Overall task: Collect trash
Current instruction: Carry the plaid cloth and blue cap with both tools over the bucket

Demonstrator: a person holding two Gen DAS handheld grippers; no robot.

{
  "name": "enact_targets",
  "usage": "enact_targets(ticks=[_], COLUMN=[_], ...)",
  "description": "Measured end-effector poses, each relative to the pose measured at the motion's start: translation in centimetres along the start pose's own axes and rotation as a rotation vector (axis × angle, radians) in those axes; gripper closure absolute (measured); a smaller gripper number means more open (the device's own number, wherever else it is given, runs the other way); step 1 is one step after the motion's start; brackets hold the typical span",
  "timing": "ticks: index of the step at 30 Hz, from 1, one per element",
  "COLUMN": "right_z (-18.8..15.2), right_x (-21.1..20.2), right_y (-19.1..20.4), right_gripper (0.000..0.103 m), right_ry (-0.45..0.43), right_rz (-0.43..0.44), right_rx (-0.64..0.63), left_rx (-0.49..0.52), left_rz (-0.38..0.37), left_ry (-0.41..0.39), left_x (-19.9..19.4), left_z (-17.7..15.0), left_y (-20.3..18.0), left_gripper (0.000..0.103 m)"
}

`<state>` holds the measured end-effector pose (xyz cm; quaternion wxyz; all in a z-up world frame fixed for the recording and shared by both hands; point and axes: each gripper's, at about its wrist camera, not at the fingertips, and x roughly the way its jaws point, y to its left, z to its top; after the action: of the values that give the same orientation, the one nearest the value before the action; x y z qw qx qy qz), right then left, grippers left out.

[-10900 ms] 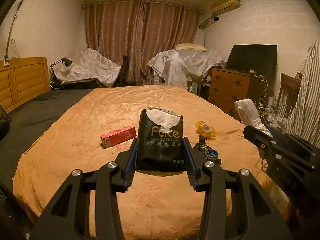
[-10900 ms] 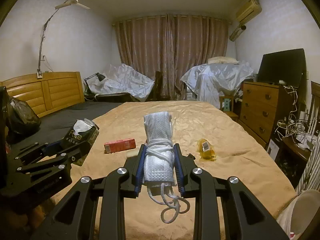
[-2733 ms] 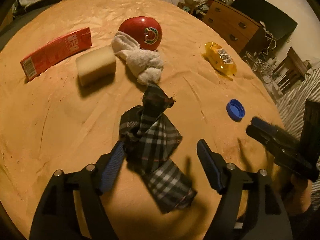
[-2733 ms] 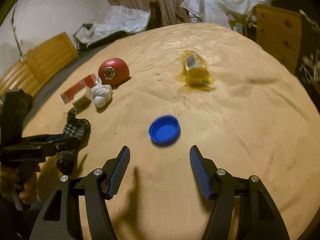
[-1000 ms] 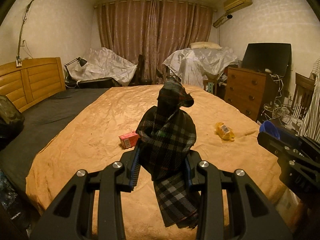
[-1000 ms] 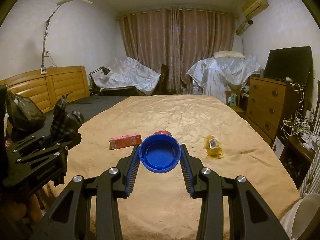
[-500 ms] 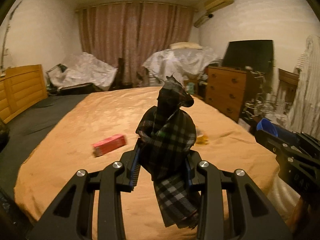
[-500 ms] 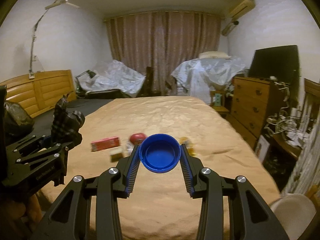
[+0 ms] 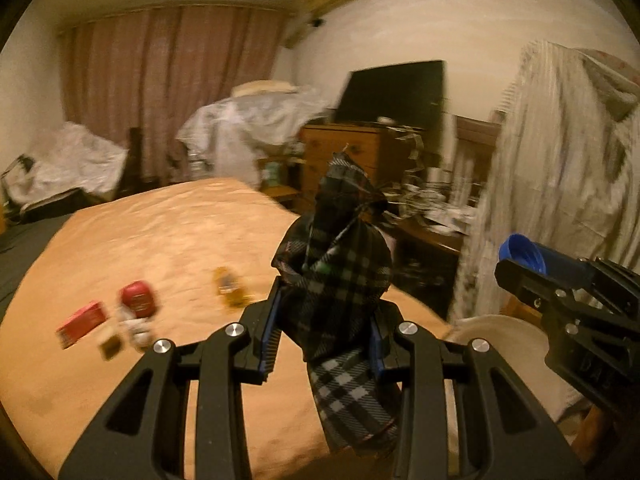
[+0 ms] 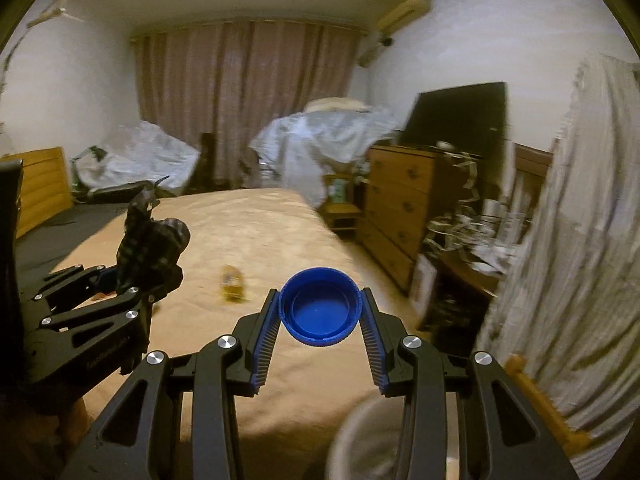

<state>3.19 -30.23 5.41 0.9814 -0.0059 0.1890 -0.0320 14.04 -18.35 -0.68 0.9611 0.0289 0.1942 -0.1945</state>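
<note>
wooden dresser (image 10: 394, 204), dark tv (image 10: 460, 114), closed curtains (image 10: 244, 96)

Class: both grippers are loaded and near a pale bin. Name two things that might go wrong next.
The blue bottle cap is pinched only at its rim by the right gripper, so it might pop free. The plaid cloth in the left gripper hangs loose and could snag the pale bin rim.

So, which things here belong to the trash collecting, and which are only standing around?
Part of the job:
- plaid cloth, held in the left gripper
- blue cap, held in the right gripper
- white bin
- red box, red ball, yellow wrapper on the bed

Just there:
- dresser
- TV
- curtains
</note>
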Motion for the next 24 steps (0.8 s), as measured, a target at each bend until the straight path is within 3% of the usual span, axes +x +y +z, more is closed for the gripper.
enact_targets(ticks=[6, 12, 18, 24], right_z=[-1.1, -2.6, -3.5, -4.7], right_x=[-1.8, -1.5, 0.8, 5.3], right_y=[-9.6, -15.0, -18.2, -20.8], right_gripper=[0.062, 0.062, 0.062, 0.062], right_ry=[0.048, 0.106, 0.214, 0.434], right_rz=[-0.119, -0.163, -0.149, -0.062], right_rx=[0.07, 0.097, 0.118, 0.162], left_rx=[0.067, 0.115, 0.16, 0.184], left_rz=[-0.128, -0.207, -0.24, -0.307], left_ry=[0.036, 0.093, 0.196, 0.401], left_x=[2.0, 3.8, 6.3, 10.3], left_z=[0.1, -0.6, -1.4, -2.7], left_y=[-7.0, -11.7, -13.6, -14.7], left_gripper=[0.069, 0.069, 0.069, 0.069])
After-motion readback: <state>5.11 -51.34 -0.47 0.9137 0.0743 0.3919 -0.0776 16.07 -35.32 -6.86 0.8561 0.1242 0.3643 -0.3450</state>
